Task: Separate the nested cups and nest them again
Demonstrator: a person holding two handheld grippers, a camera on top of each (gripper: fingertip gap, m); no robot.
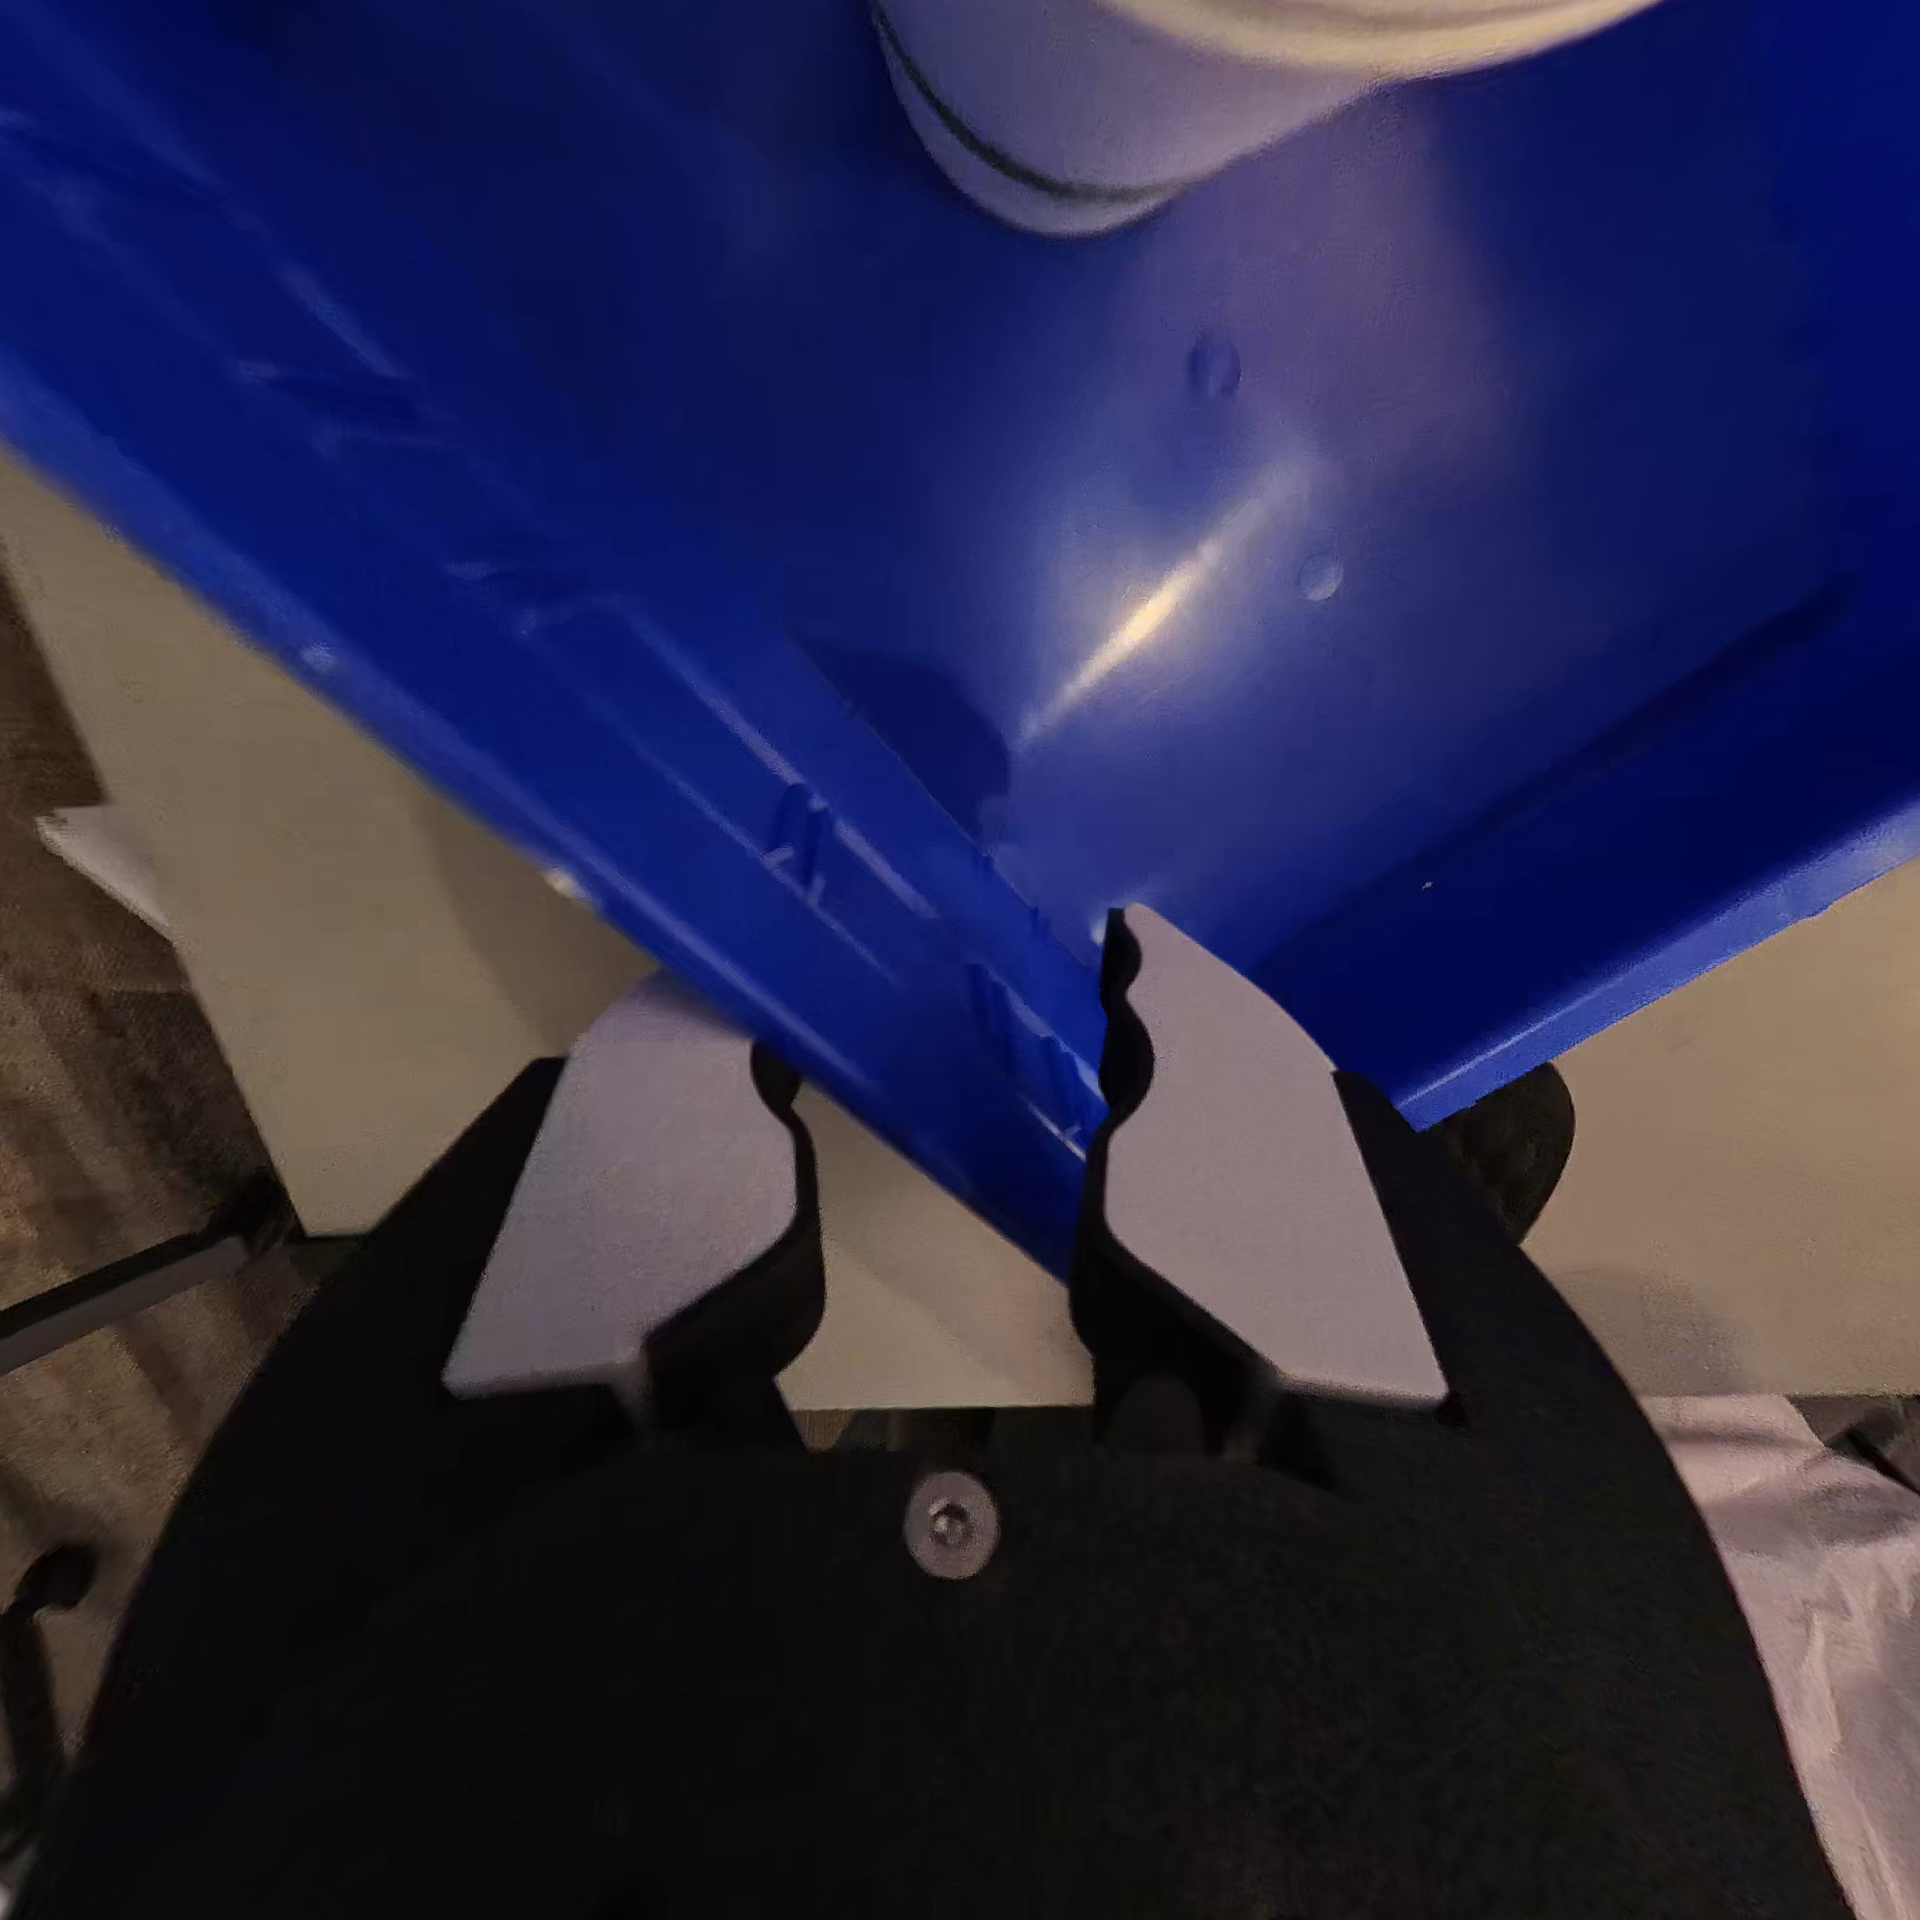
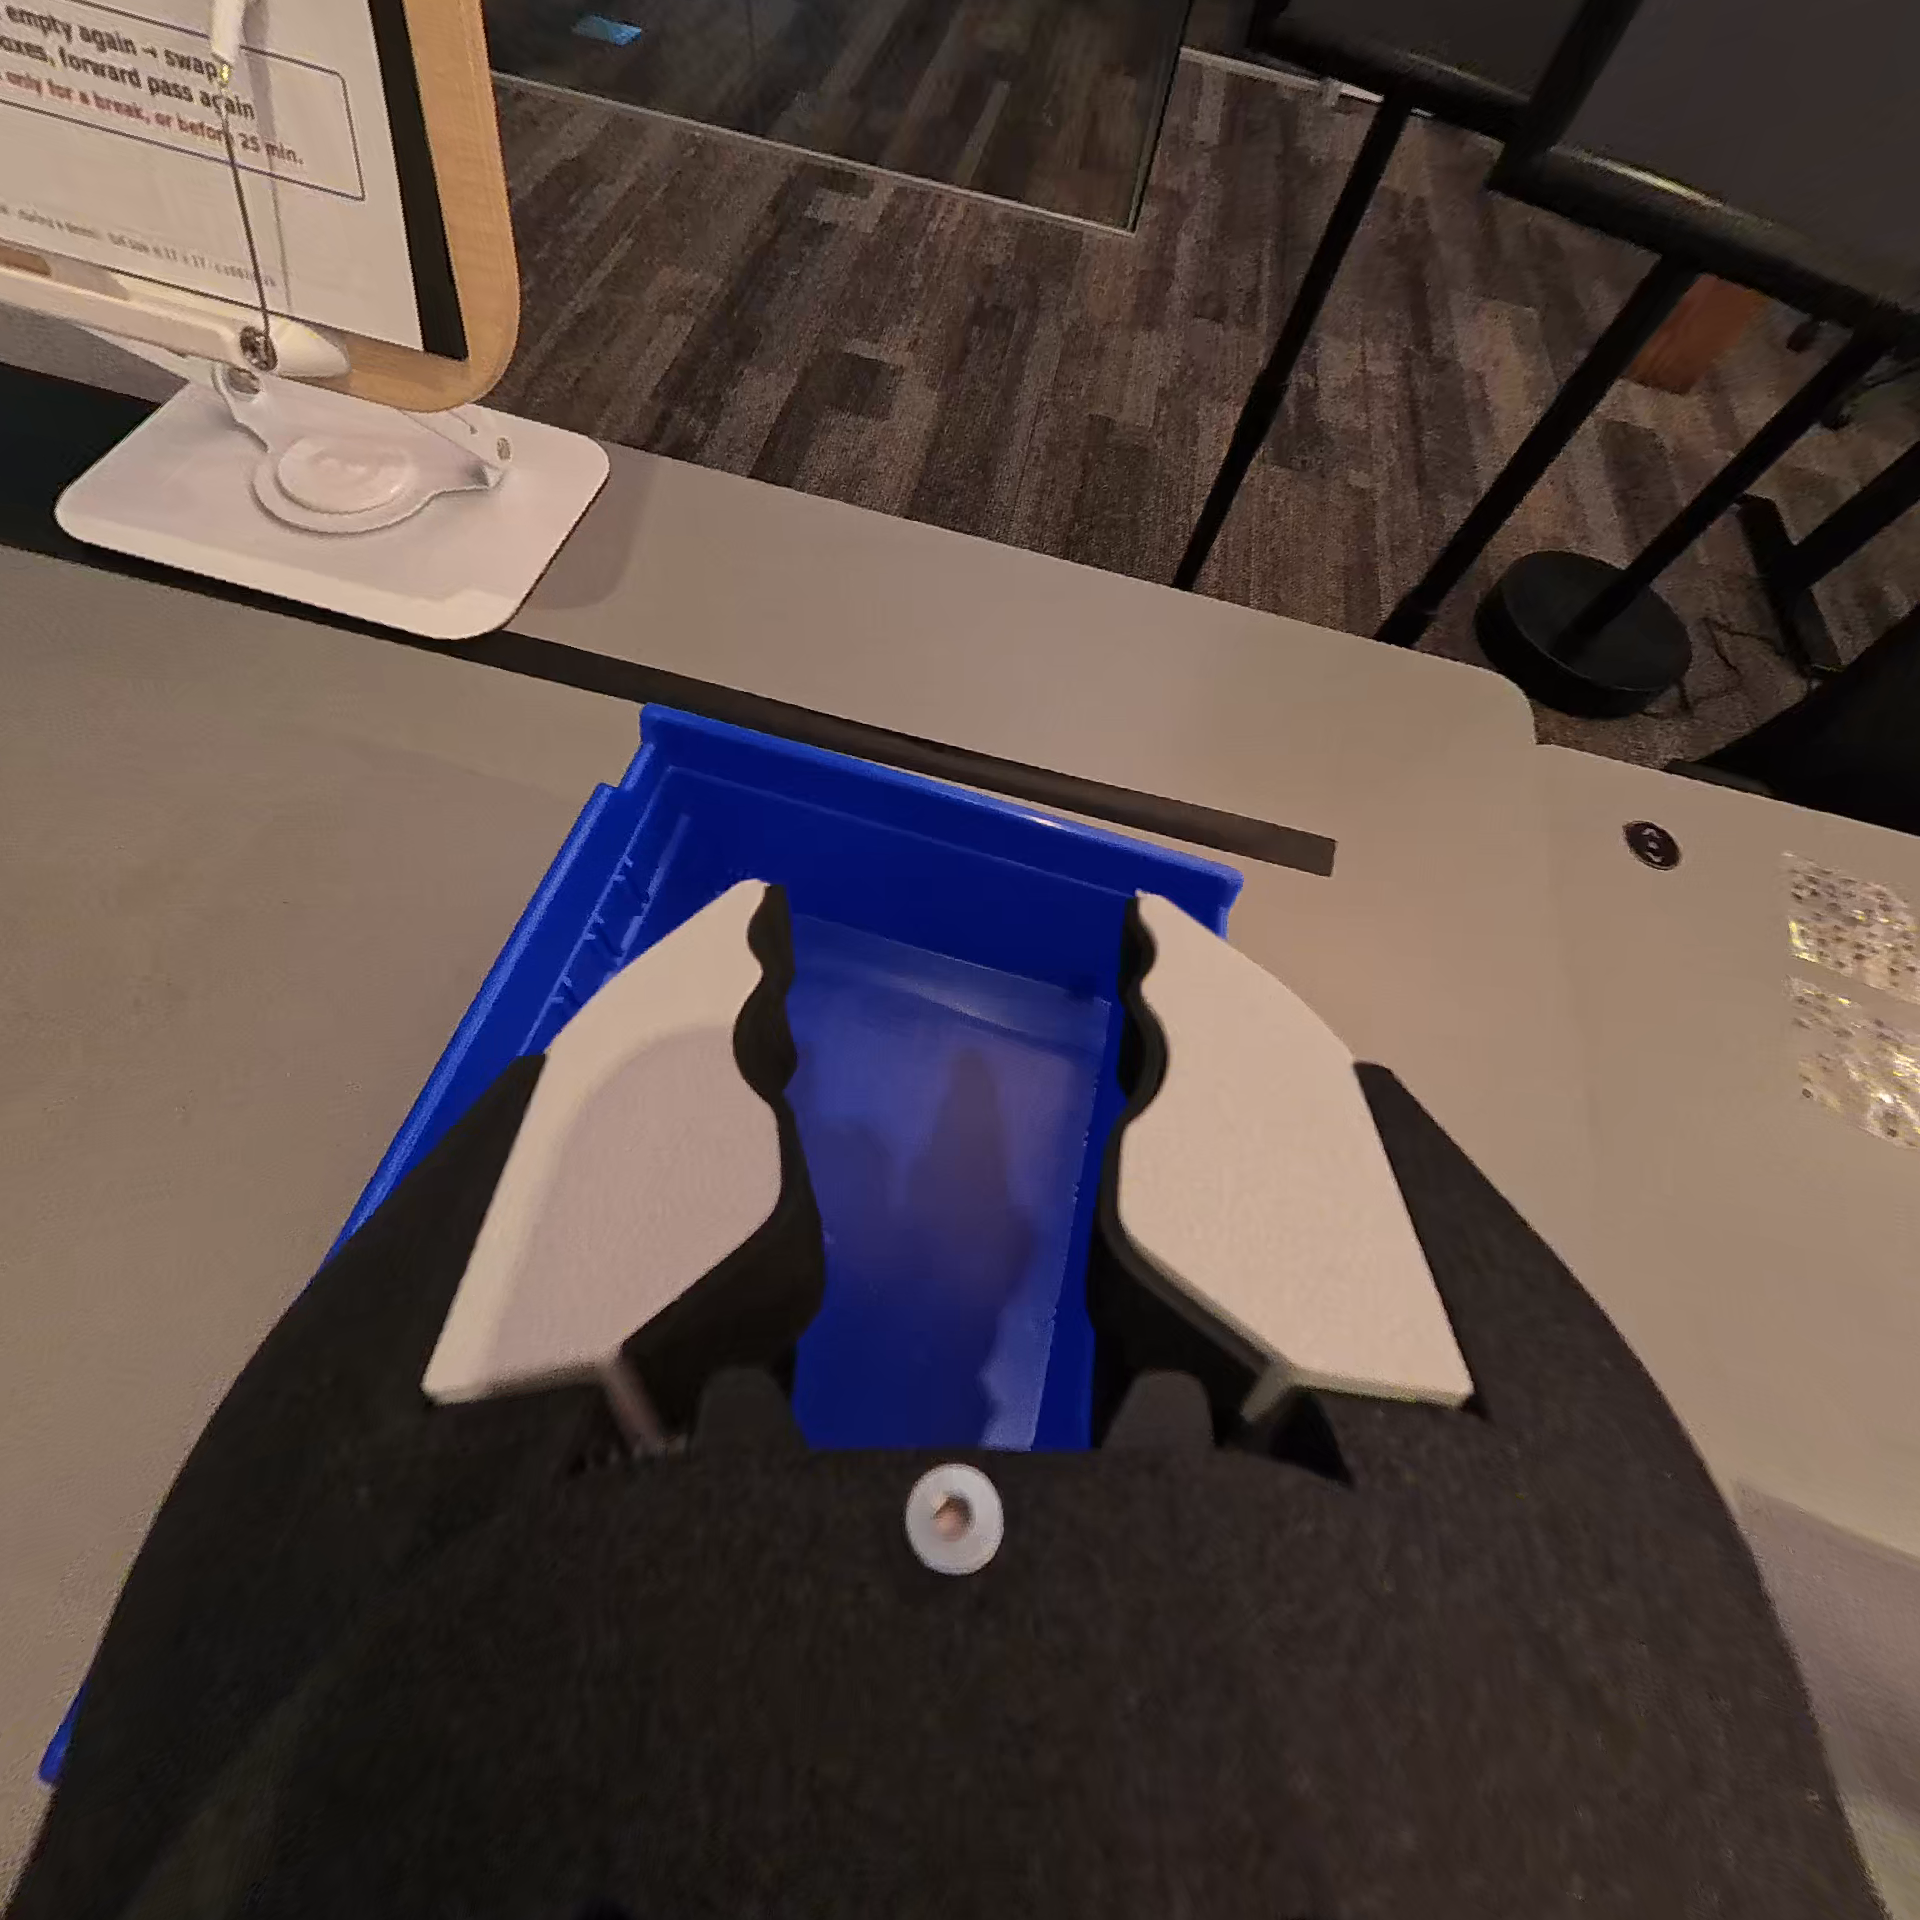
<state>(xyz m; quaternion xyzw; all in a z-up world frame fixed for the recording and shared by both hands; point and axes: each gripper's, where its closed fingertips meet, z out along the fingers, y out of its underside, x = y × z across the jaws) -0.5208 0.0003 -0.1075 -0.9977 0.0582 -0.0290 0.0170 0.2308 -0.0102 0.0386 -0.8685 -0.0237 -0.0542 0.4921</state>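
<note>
The left gripper (image 1: 935,1039) straddles a blue bin (image 1: 935,520) wall, jaws apart; the right gripper (image 2: 951,904) gapes empty over another blue bin (image 2: 935,862) mid-frame on the grey table (image 2: 260,883).

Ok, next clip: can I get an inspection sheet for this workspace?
Surface: grey table.
Job's things: blurred white cup inside blue bin.
Clutter: screen on white stand.
Grippers: left gripper open, astride the bin wall; right gripper open over an empty-looking bin.
Cables: thin cord hanging before the screen.
Surroundings: wood-pattern floor, black furniture legs.
</note>
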